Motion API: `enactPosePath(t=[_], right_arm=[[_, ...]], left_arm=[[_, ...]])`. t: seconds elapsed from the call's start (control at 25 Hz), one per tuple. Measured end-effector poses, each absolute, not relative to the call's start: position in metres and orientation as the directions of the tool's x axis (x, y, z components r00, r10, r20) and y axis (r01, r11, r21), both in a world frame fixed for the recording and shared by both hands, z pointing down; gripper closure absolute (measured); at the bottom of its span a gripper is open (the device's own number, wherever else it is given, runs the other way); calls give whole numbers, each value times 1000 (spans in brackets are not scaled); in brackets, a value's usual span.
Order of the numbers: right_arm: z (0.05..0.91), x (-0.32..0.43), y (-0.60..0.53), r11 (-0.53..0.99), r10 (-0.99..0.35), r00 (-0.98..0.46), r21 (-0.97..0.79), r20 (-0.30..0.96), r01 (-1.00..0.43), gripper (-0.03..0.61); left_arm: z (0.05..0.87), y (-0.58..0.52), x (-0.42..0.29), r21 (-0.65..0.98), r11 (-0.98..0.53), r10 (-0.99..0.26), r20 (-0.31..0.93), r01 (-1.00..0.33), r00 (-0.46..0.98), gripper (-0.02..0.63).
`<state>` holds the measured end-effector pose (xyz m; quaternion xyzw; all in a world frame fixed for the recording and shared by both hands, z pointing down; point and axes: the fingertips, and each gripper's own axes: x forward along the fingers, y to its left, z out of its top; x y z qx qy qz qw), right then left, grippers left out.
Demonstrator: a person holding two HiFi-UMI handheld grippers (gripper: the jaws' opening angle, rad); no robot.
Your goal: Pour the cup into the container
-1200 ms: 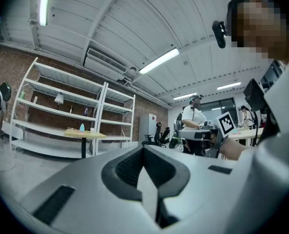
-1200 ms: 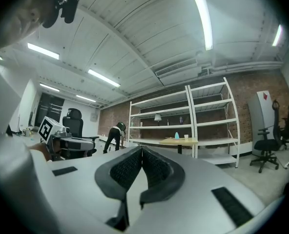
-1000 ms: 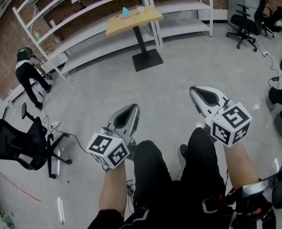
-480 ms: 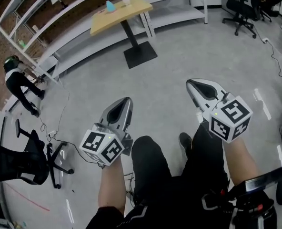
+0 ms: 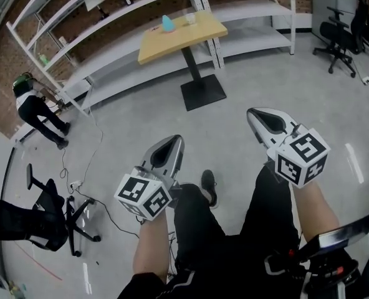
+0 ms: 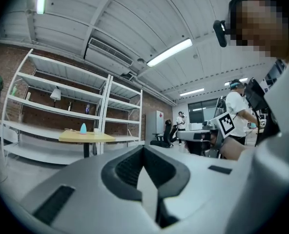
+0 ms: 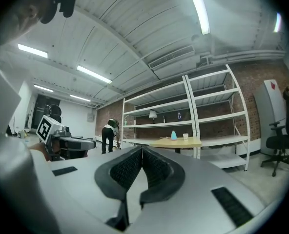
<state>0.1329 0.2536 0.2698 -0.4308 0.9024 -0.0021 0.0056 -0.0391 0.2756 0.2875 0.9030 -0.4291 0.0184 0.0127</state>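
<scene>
— Brick-walled room, white shelving (image 5: 110, 48) at the back, a small yellow surface (image 5: 184, 35) before it, well apart from both claws.

— State of the claws?

— Left claw (image 6: 144, 149) clenched, nothing between the pads. Right claw (image 7: 141, 151) likewise clenched and empty. Both held level, aimed toward the far surface.

— And the task's things?

— Pale cup (image 5: 190, 18) on the surface, a blue item (image 5: 167, 23) near it; possibly the container, too small to tell.

— Step in hand?

— Approach, judging by the gap. Nothing grasped or poured yet. Next: reaching the surface, then opening one claw around the cup.

— Anything unclear?

— Cup's contents; the blue item's shape.
</scene>
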Motion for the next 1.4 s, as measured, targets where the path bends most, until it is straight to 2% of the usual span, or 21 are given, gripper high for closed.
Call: enactPosePath(t=[0.6, 1.04, 1.4], right_arm=[[276, 103, 45, 627, -779, -627, -17, 2, -779, 577], [254, 100, -125, 626, -779, -626, -4, -42, -780, 577], [255, 67, -252, 643, -765, -644, 24, -34, -765, 577]], left_arm=[[290, 61, -72, 37, -628, -777, 21, -777, 629, 612], [273, -104, -79, -12, -622, -783, 12, -783, 622, 612], [274, -237, -98, -6, -631, -775, -3, -775, 631, 612]])
